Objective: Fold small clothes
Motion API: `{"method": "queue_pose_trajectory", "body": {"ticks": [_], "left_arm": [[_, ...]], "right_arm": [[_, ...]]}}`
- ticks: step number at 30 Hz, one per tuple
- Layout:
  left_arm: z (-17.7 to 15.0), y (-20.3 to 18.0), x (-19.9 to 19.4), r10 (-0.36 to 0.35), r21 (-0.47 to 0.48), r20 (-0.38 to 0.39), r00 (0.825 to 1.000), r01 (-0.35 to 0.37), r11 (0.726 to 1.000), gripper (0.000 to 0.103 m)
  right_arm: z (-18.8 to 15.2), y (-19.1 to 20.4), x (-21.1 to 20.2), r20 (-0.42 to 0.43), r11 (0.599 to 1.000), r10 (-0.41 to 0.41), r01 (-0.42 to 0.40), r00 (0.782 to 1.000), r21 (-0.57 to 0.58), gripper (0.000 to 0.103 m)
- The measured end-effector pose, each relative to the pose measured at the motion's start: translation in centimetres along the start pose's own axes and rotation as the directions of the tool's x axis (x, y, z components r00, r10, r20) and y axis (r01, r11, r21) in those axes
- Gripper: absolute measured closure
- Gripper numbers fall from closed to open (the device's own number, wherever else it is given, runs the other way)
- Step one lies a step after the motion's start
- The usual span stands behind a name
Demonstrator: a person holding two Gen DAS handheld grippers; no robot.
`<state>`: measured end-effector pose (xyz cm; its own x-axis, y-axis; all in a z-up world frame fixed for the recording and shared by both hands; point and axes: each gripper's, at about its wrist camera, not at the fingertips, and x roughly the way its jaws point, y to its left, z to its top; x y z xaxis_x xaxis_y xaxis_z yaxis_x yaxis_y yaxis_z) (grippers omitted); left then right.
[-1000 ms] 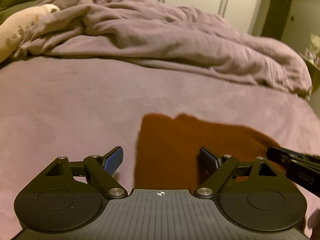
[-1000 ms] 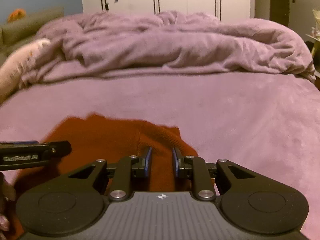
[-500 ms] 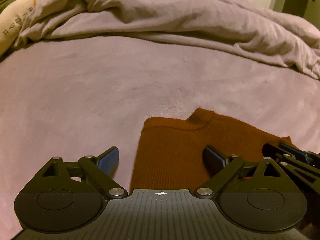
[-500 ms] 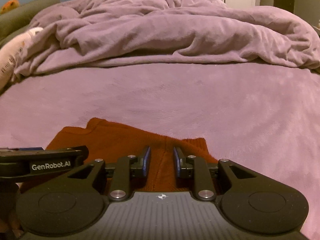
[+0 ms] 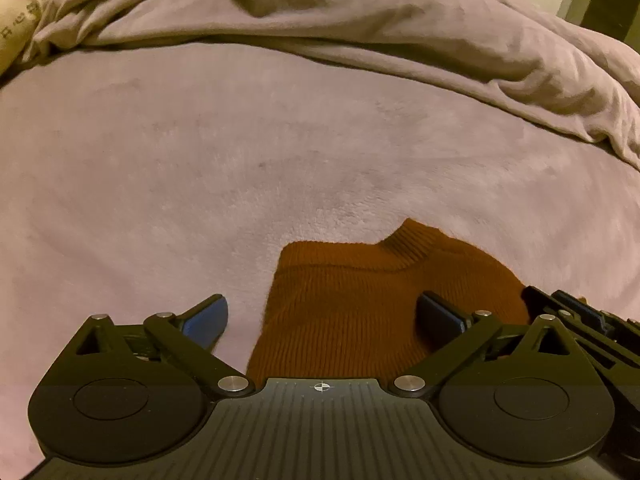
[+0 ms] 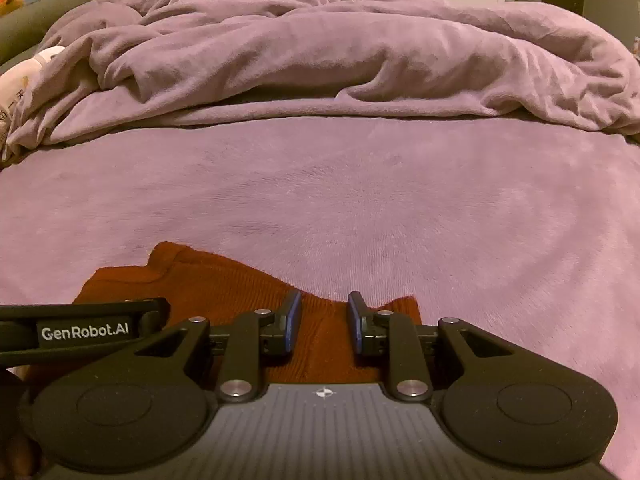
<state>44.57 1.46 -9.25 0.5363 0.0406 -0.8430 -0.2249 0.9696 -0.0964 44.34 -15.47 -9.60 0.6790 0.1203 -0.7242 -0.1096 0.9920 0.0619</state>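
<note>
Rust-brown knit top (image 5: 360, 304) flat on mauve bedspread (image 5: 200, 184), left gripper (image 5: 322, 316) just opening wide, empty, right gripper (image 6: 323, 322) narrowly parted, gripping nothing; likely next: pinching an edge.

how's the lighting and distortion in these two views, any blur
Left wrist view: dim, yellowish cast, rust-orange knitted sweater sharp, crumpled mauve fleece blanket slightly soft at top. Right wrist view: pinker tone, evenly lit, crisp. Both bow the flat mauve bed cover through the fisheye.

Rust-orange ribbed sweater (image 5: 352, 304) on mauve blanket (image 5: 200, 168).
</note>
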Motion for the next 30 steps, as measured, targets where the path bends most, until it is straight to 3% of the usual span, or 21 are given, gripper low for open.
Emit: {"method": "queue_pose_trajectory", "body": {"ticks": [6, 8, 12, 16, 18, 20, 25, 27, 30], "left_arm": [[-0.5, 0.6, -1.3, -0.02, -0.02, 0.023, 1.0, 0.02, 1.0, 0.0], [-1.3, 1.3, -3.1, -0.068, 0.015, 0.026, 0.997, 0.068, 0.998, 0.0], [-5.5, 3.9, -7.6, -0.175, 0.098, 0.092, 0.98, 0.166, 0.981, 0.0], [-7.8, 6.6, -8.9, -0.236, 0.036, 0.081, 0.969, 0.233, 0.972, 0.0], [-7.7, 7.4, -9.0, -0.249, -0.002, 0.062, 0.966, 0.25, 0.968, 0.0], [-8.0, 8.2, -10.0, -0.232, -0.053, 0.064, 0.971, 0.235, 0.971, 0.0], [-10.8, 9.1, -13.3, -0.174, -0.007, 0.079, 0.982, 0.175, 0.984, 0.0], [-12.4, 9.1, -14.6, -0.173, 0.013, 0.099, 0.98, 0.173, 0.985, 0.0], [-14.4, 9.0, -14.8, -0.18, 0.009, 0.044, 0.983, 0.18, 0.984, 0.0]], "right_arm": [[0.0, 0.4, -0.2, 0.007, 0.999, -0.018, 0.018, 1.0, -0.03, 0.077], [-0.2, 0.7, -1.5, 0.027, 0.998, -0.03, 0.031, 0.999, -0.051, 0.074], [-2.4, 0.0, -6.2, 0.057, 0.995, 0.018, -0.012, 0.998, -0.101, 0.056], [-6.1, -1.5, -8.8, 0.113, 0.983, 0.015, 0.006, 0.993, -0.185, 0.051], [-6.5, -2.4, -9.2, 0.119, 0.986, -0.006, 0.025, 0.993, -0.164, 0.041], [-6.2, -3.7, -9.8, 0.1, 0.995, -0.023, 0.032, 0.995, -0.092, 0.041], [-9.0, -7.5, -13.4, 0.04, 0.992, -0.083, 0.079, 0.996, 0.099, 0.042], [-11.4, -8.2, -15.6, 0.032, 0.988, -0.064, 0.059, 0.997, 0.142, 0.042], [-14.4, -8.1, -17.9, 0.021, 0.988, -0.011, 0.007, 1.0, 0.157, 0.042]]}}
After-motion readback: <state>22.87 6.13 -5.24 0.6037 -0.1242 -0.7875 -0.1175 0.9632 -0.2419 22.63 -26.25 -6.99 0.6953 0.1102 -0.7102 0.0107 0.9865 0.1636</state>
